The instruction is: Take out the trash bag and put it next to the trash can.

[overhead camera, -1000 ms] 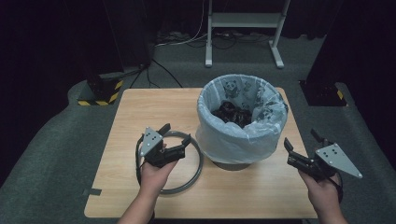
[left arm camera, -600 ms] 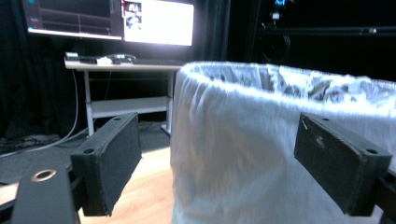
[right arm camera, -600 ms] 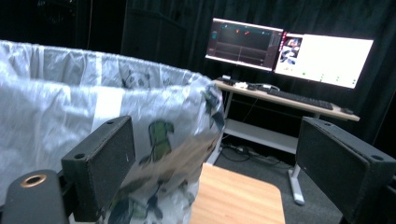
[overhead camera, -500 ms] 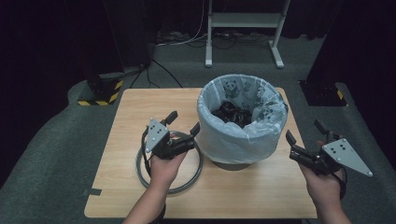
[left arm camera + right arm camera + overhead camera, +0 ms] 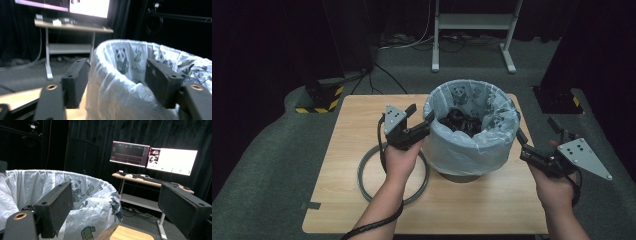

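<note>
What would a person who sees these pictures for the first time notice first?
The eye goes first to the bin at the middle of the wooden table, lined with a white panda-print bag folded over its rim. The left gripper straddles the bag's near-left rim, its jaws just having been closing, and the right gripper stands open beside the right rim. A grey ring lies flat on the table, left of the bin.

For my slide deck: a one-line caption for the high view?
Two hand-held grippers, left gripper and right gripper, flank a bag-lined bin.
</note>
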Demonstrator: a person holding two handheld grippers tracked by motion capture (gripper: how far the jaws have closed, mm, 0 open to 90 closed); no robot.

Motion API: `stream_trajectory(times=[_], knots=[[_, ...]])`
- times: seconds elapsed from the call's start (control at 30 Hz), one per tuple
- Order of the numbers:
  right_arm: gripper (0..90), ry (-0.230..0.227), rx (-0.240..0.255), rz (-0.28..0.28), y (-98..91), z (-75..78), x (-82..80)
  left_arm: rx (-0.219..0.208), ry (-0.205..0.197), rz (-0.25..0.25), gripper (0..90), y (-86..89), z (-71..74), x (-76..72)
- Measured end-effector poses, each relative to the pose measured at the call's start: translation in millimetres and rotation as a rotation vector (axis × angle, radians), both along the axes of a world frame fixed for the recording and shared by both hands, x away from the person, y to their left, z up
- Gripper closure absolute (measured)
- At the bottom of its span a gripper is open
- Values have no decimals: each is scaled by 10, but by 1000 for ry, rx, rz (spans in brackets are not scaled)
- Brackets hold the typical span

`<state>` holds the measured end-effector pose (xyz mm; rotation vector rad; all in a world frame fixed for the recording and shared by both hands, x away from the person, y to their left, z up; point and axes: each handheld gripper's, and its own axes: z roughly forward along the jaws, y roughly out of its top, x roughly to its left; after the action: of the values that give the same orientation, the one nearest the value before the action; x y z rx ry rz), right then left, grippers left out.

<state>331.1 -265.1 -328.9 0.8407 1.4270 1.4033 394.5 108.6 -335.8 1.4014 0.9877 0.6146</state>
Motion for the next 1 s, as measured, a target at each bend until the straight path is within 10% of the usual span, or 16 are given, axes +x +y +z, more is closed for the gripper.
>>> stream_trajectory(times=[0.5, 1.0], knots=[[133, 43, 1, -20, 52, 9, 84, 104, -29, 65, 897, -91, 112, -31], [222, 74, -7, -17, 123, 56, 159, 59, -152, 39, 900, -192, 424, -81]])
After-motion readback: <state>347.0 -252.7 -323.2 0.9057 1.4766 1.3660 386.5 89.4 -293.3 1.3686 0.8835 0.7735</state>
